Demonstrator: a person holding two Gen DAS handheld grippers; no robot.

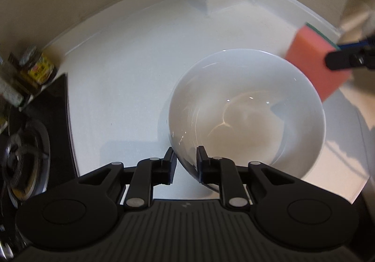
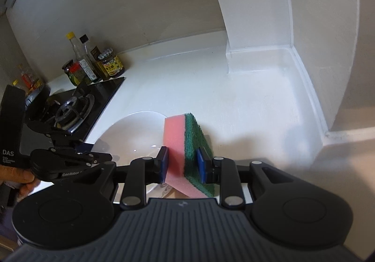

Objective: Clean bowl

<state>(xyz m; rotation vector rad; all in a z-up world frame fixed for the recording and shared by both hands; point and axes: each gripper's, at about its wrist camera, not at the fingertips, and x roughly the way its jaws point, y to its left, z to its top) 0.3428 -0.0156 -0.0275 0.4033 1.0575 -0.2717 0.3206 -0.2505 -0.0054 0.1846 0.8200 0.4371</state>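
A white bowl (image 1: 246, 109) stands on the white counter (image 1: 121, 88), empty apart from a wet sheen inside. My left gripper (image 1: 185, 163) straddles its near rim, one finger outside and one inside, with a gap showing beside the rim, so it is open. Over the bowl's far right edge hangs a pink sponge with a green scouring side (image 1: 314, 63). My right gripper (image 2: 182, 163) is shut on this sponge (image 2: 185, 152), holding it on edge just above and to the right of the bowl (image 2: 133, 135).
A black gas hob with a burner (image 2: 70, 107) lies left of the bowl. Several sauce jars and bottles (image 2: 93, 63) stand behind it by the wall. A white wall column (image 2: 257, 27) juts onto the counter at the back. A hand (image 2: 23, 182) holds the left gripper.
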